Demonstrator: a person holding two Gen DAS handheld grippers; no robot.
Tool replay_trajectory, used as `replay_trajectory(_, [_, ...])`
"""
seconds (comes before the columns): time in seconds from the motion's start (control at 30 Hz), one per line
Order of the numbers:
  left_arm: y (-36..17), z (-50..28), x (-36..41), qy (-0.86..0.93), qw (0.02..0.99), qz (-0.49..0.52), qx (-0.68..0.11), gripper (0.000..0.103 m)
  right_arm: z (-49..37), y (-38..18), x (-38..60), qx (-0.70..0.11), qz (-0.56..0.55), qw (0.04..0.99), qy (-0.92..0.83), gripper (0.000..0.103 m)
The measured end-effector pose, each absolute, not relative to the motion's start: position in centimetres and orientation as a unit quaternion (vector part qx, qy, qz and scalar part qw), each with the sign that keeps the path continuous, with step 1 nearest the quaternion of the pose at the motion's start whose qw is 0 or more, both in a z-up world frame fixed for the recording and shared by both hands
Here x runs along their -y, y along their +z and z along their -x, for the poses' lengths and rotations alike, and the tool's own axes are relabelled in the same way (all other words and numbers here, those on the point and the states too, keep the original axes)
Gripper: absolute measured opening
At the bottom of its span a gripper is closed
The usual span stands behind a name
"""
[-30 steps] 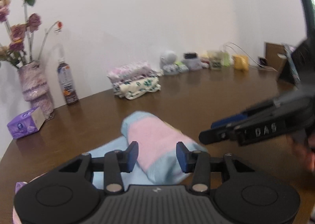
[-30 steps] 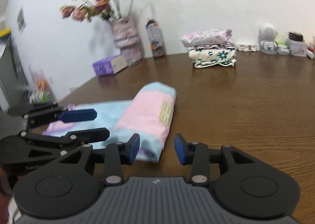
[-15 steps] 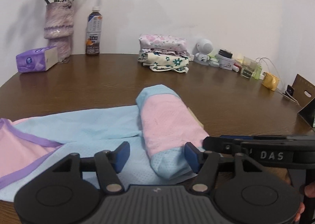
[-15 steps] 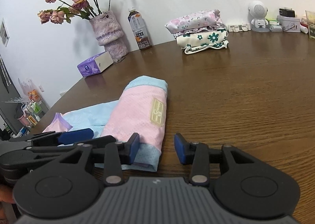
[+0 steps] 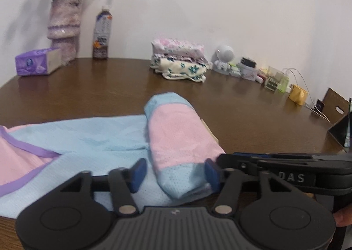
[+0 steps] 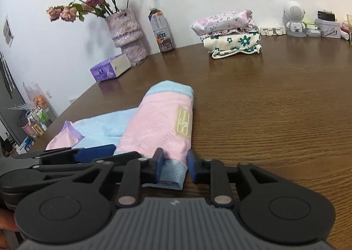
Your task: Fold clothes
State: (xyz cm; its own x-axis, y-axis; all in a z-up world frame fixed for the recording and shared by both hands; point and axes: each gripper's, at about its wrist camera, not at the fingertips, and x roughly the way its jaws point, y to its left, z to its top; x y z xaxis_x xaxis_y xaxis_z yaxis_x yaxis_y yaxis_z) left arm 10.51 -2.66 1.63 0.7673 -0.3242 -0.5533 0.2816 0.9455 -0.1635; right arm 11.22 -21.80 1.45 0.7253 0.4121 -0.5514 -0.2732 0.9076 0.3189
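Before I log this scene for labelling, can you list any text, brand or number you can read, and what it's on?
"DAS": raised letters on the side of the right gripper, seen in the left wrist view; a letter before them may be hidden.
Bottle: printed label, too small to read.
Tan patch on the pink and blue garment: a design, unreadable.
Purple tissue box: a logo, blurred.

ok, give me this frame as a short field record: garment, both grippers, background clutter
garment: pink and light-blue mesh garment, right part folded into a thick roll, left part flat on the brown wooden table
left gripper: jaws have just been opening, wide either side of the roll's near end, not pressing
right gripper: jaws have just been closing around the roll's near corner; contact unclear
background: stack of folded floral clothes, purple tissue box, drink bottle, vase of dried roses
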Motion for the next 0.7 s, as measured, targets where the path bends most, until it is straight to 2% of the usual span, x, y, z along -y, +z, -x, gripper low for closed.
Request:
replay_trajectory(0.1, [2.0, -10.5, 2.3, -0.151, 0.942, 0.030, -0.298, 0.085, -11.0, 1.7, 22.3, -0.313, -0.110, 0.926, 0.178, 0.043])
replay_trajectory(0.27, [2.5, -10.4, 2.3, -0.139, 0.945, 0.017, -0.295, 0.090, -10.9, 1.8, 22.7, -0.310, -0.108, 0.929, 0.169, 0.061])
replay_trajectory(0.43, [3.0, -10.4, 2.0, -0.143, 0.946, 0.021, -0.290, 0.091, -10.9, 2.0, 23.0, -0.306, -0.105, 0.933, 0.158, 0.079])
replay_trajectory(0.7, [3.1, -10.4, 1.7, -0.136, 0.946, 0.029, -0.293, 0.092, -10.9, 2.1, 23.3, -0.303, -0.104, 0.935, 0.151, 0.089])
